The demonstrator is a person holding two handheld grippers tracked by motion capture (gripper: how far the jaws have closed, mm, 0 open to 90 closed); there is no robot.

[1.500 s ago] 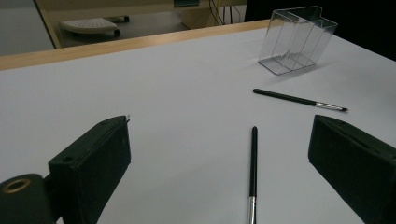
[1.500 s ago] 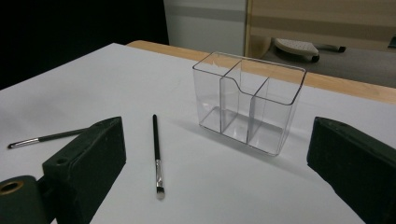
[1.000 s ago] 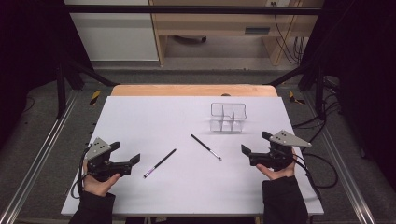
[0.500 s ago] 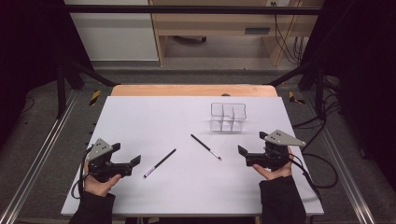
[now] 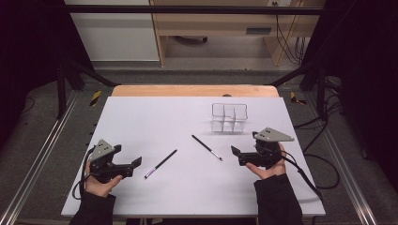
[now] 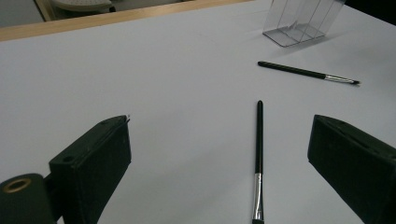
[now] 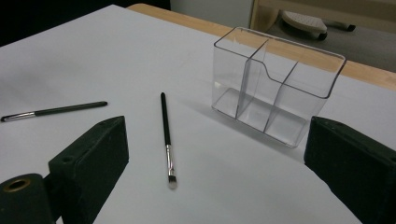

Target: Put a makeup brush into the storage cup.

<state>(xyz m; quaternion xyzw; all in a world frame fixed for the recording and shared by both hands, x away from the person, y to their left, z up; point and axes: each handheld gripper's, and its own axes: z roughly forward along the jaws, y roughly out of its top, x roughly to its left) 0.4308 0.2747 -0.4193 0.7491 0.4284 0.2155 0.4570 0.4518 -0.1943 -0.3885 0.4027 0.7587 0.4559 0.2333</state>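
Both grippers gape, holding nothing: the right gripper (image 5: 236, 153) sits nearer the brush (image 5: 207, 147) (handle slanting away toward the 3-compartment organizer (image 5: 229, 117)), bristle end closest.

A white table (image 5: 141, 122) is seen, bordered on its far side by a wooden strip (image 5: 187, 90). Black cables (image 5: 278, 33) are hung behind it.

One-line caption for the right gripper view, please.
Right gripper's open jaws frame a makeup brush lying beside an empty clear three-compartment organizer.
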